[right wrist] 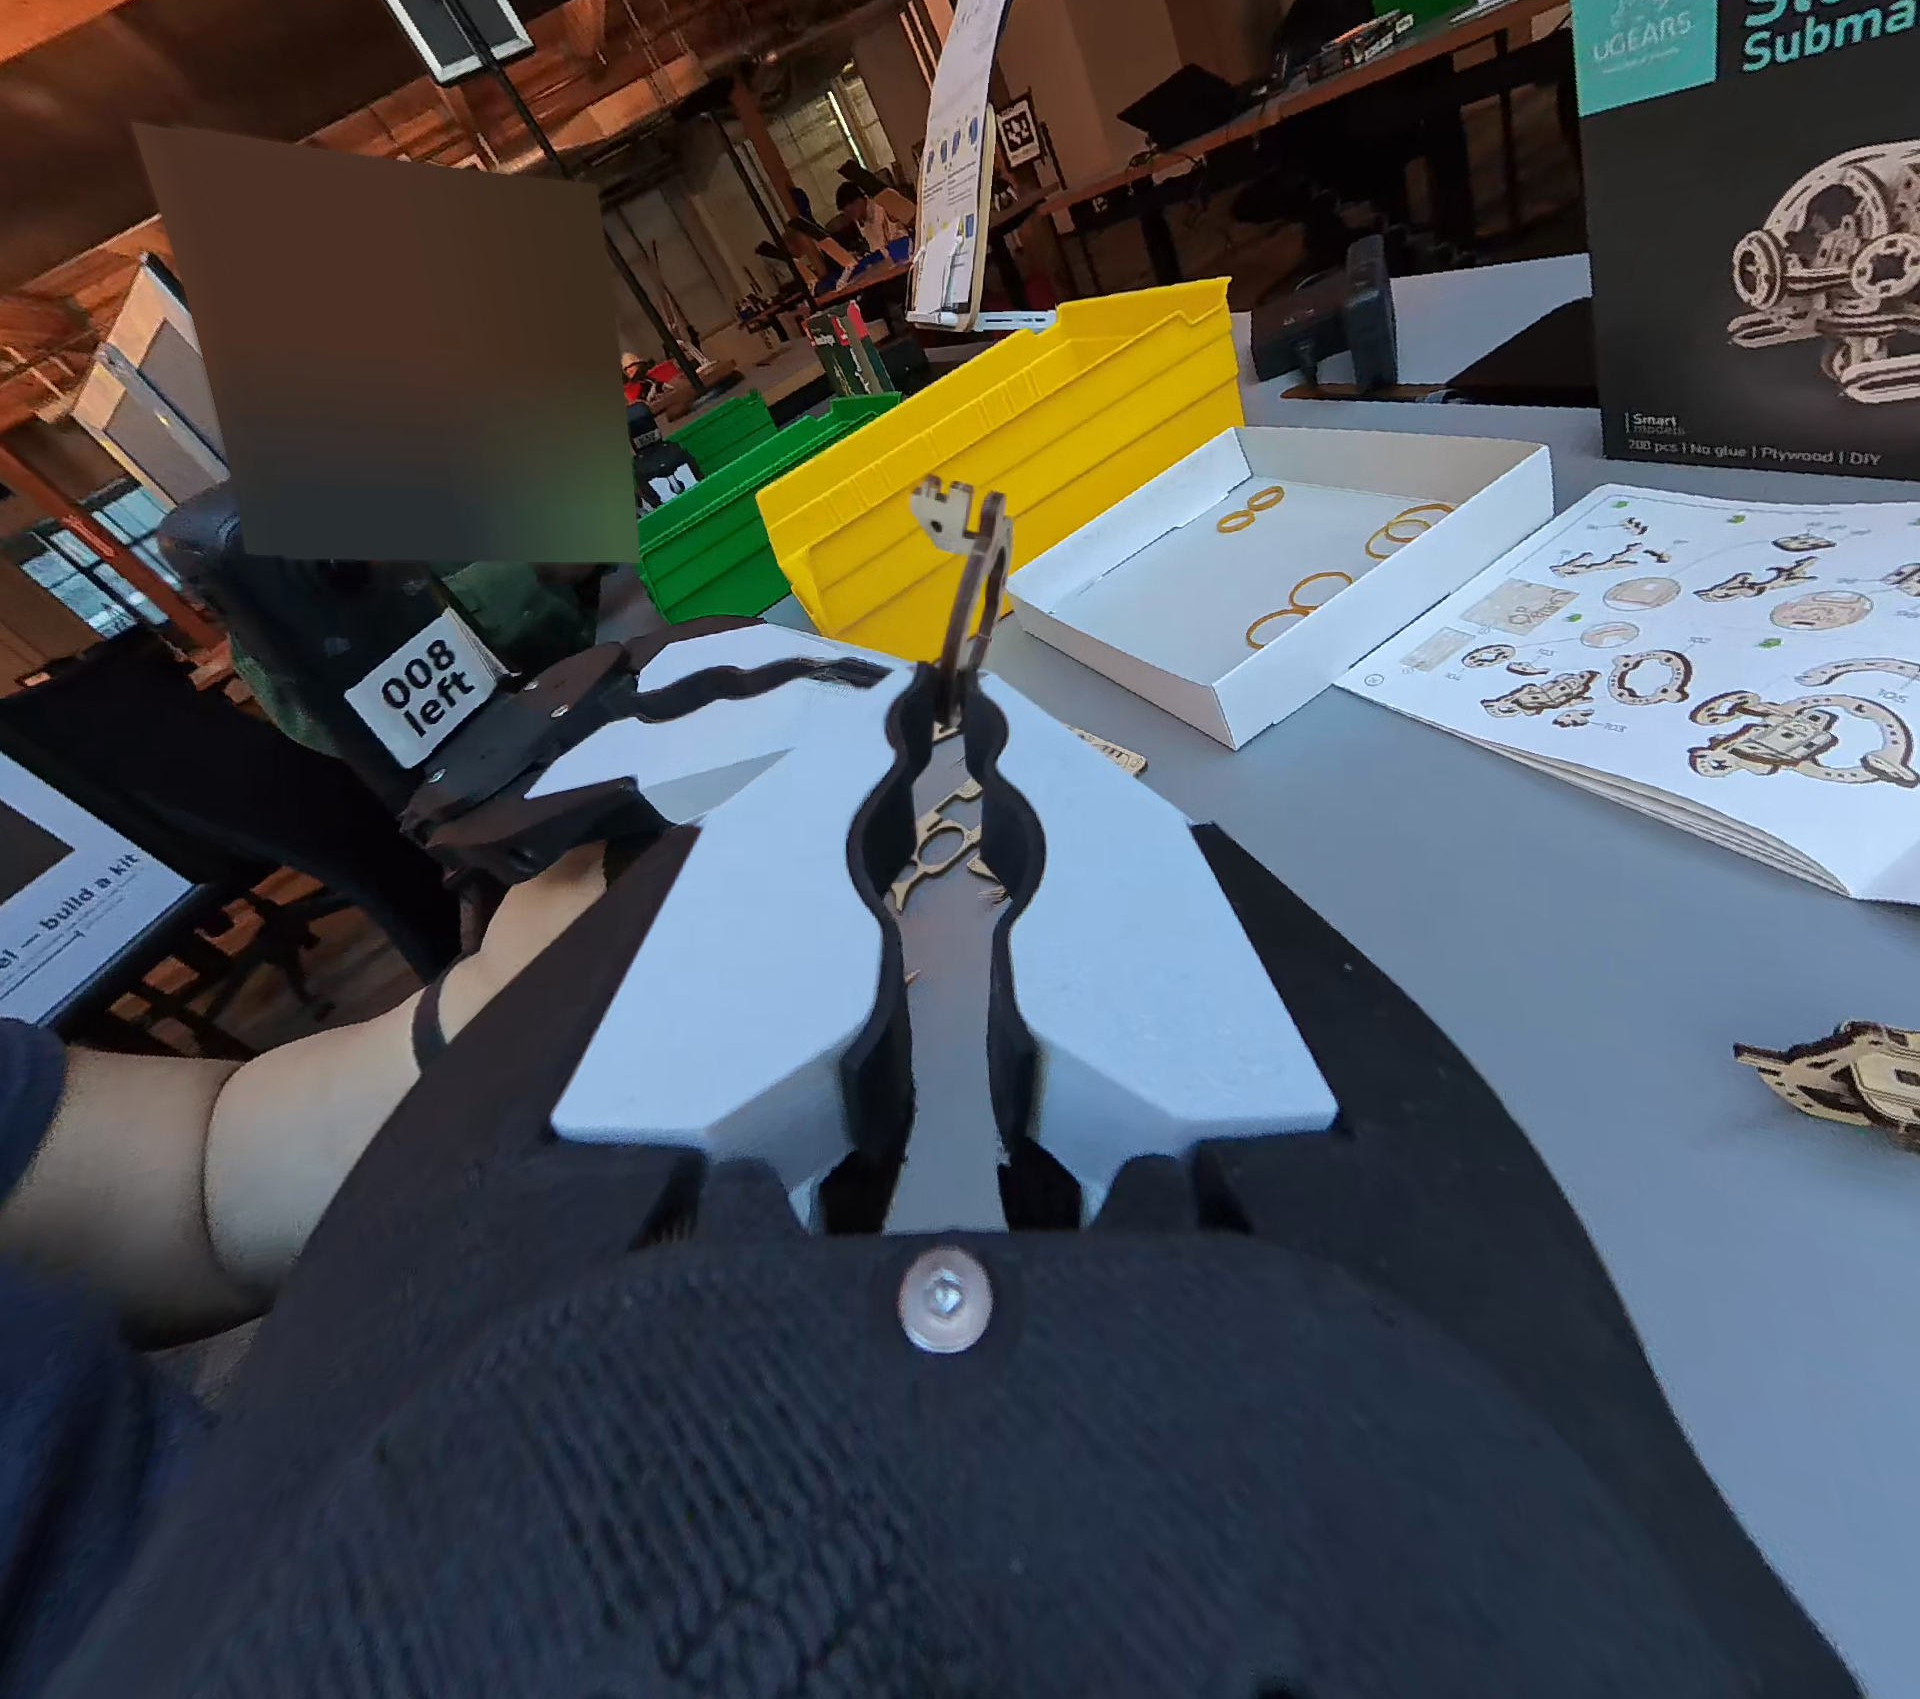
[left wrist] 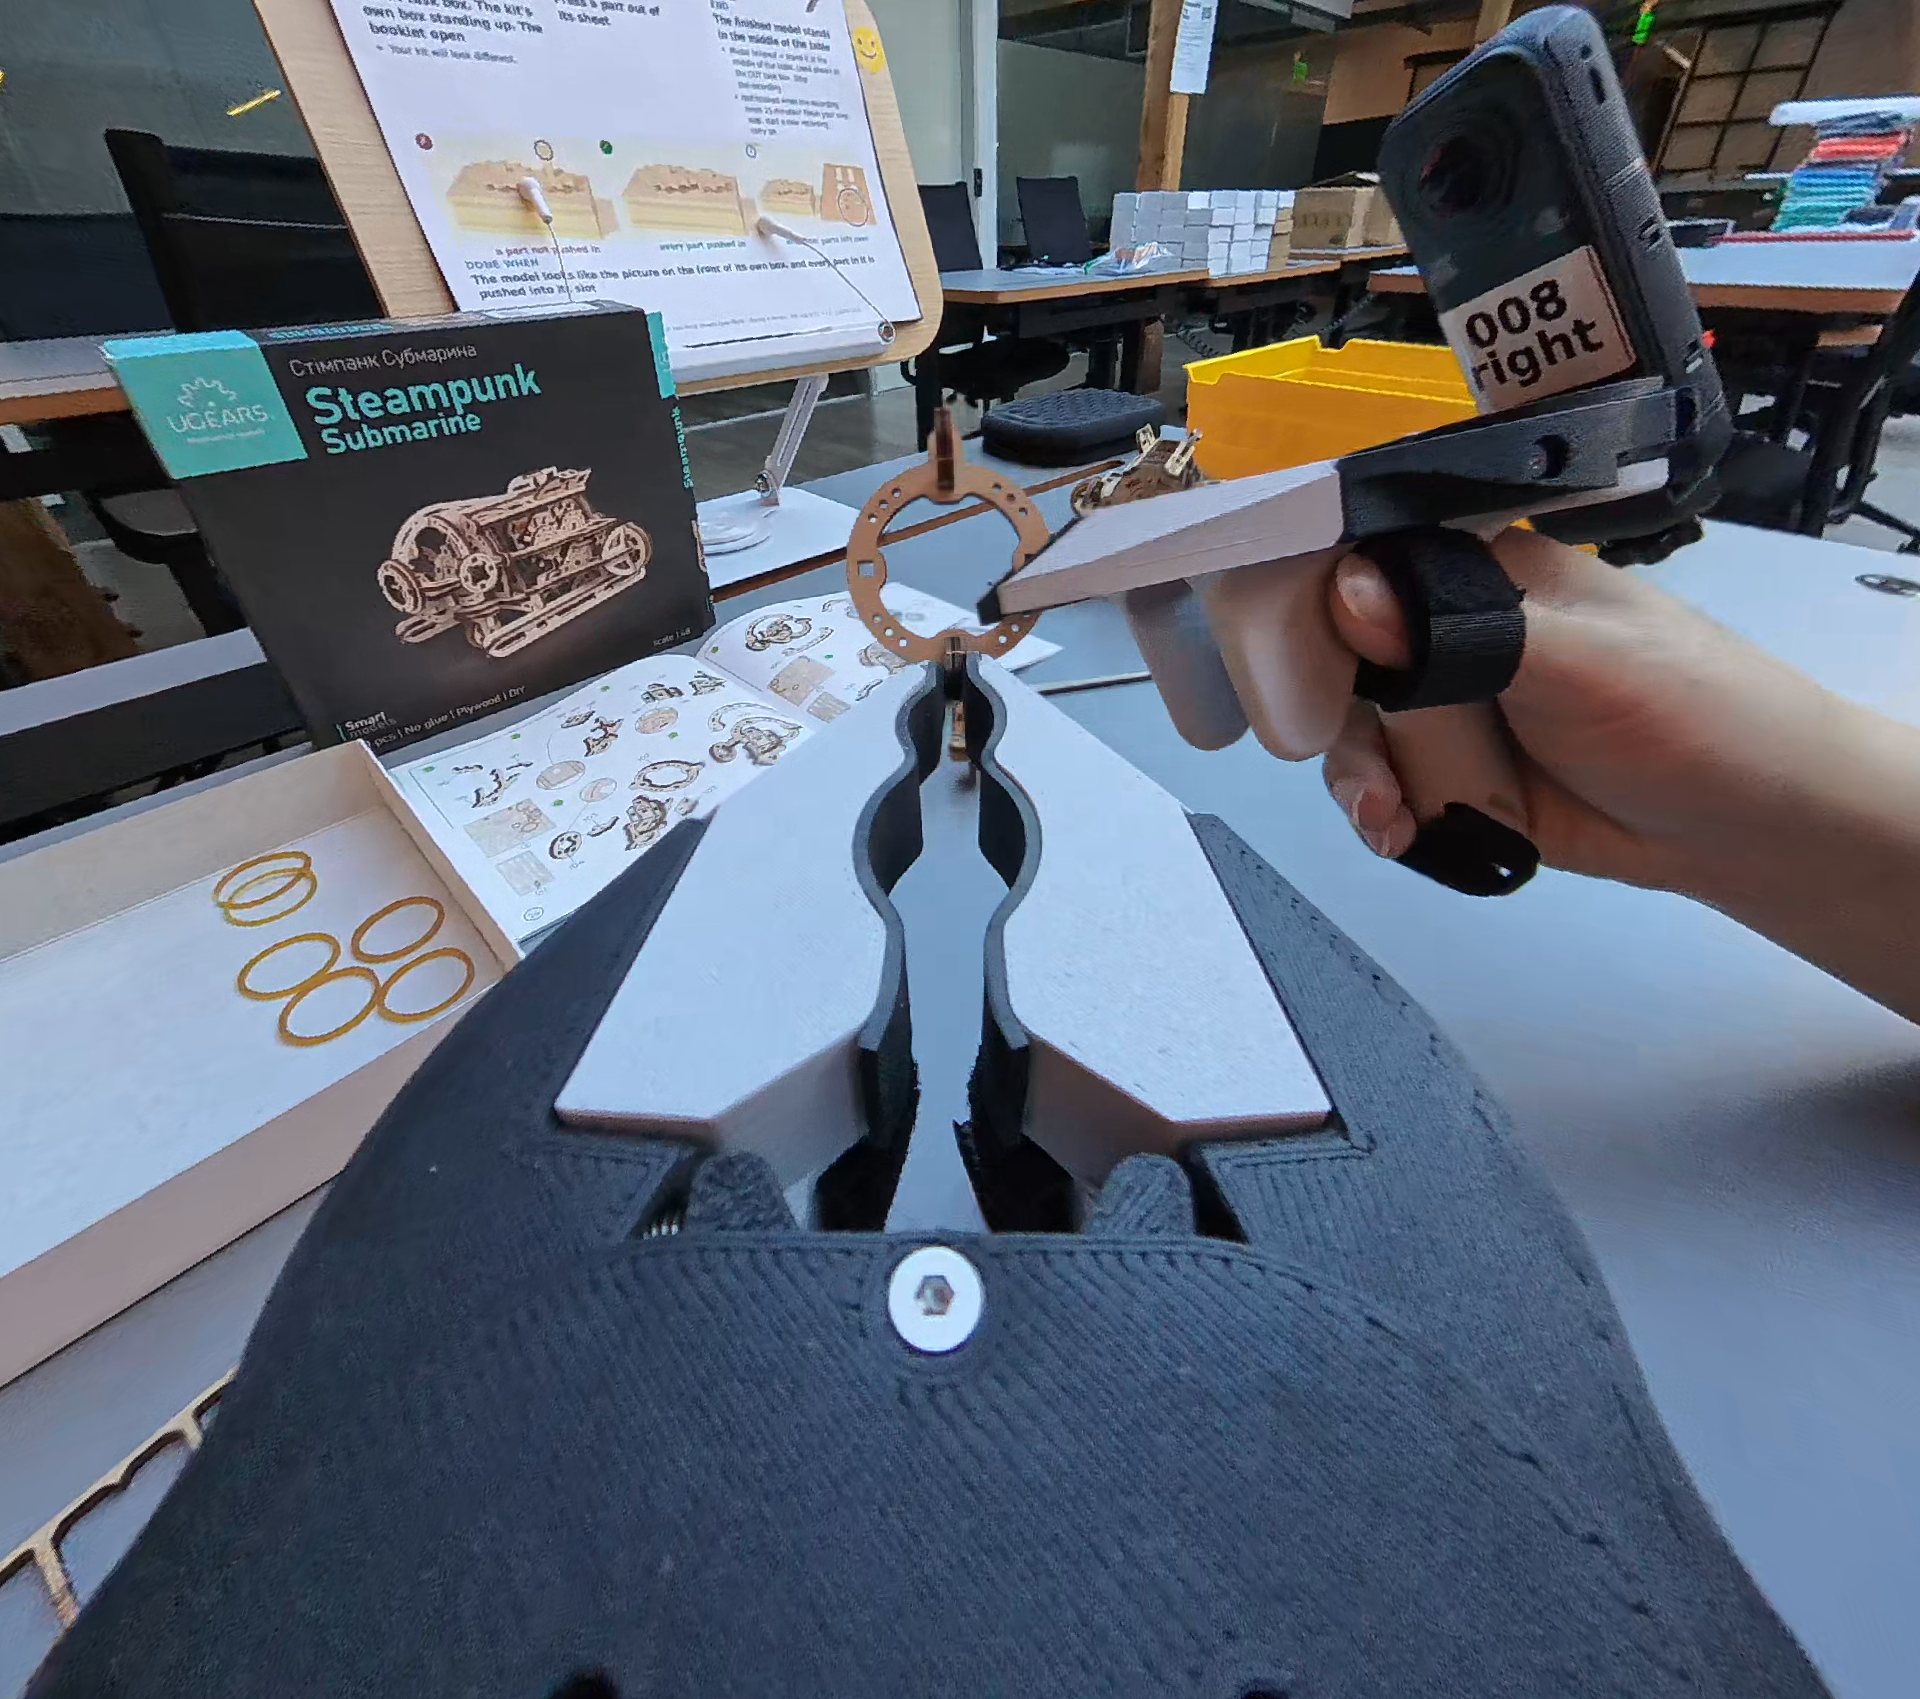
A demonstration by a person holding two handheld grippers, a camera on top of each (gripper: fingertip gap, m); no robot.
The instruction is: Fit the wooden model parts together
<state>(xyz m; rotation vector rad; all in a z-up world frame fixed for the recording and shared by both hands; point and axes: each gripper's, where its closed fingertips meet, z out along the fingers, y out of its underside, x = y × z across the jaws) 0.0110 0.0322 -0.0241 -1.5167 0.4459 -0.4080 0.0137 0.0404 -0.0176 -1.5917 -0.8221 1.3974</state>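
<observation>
A flat wooden ring (left wrist: 869,569) with small holes is held upright above the table. A small notched wooden piece (left wrist: 943,444) sits on its top edge. My left gripper (left wrist: 954,675) is shut on the ring's bottom edge. My right gripper (left wrist: 992,607) comes in from the right and is closed on the ring's lower right rim. In the right wrist view the ring (right wrist: 975,600) shows edge-on, rising from my right gripper (right wrist: 945,685), with the notched piece (right wrist: 940,511) on top. My left gripper (right wrist: 883,667) meets it from the left.
The kit box (left wrist: 416,496) stands behind an open booklet (left wrist: 623,756). A white tray (left wrist: 125,1161) holds rubber bands. A wooden sub-assembly (right wrist: 1839,1078) and a loose flat part (right wrist: 940,849) lie on the table. A yellow bin (right wrist: 997,454) stands behind. A part sheet (left wrist: 104,1493) lies front left. Left and right tips are no more than a few centimetres apart.
</observation>
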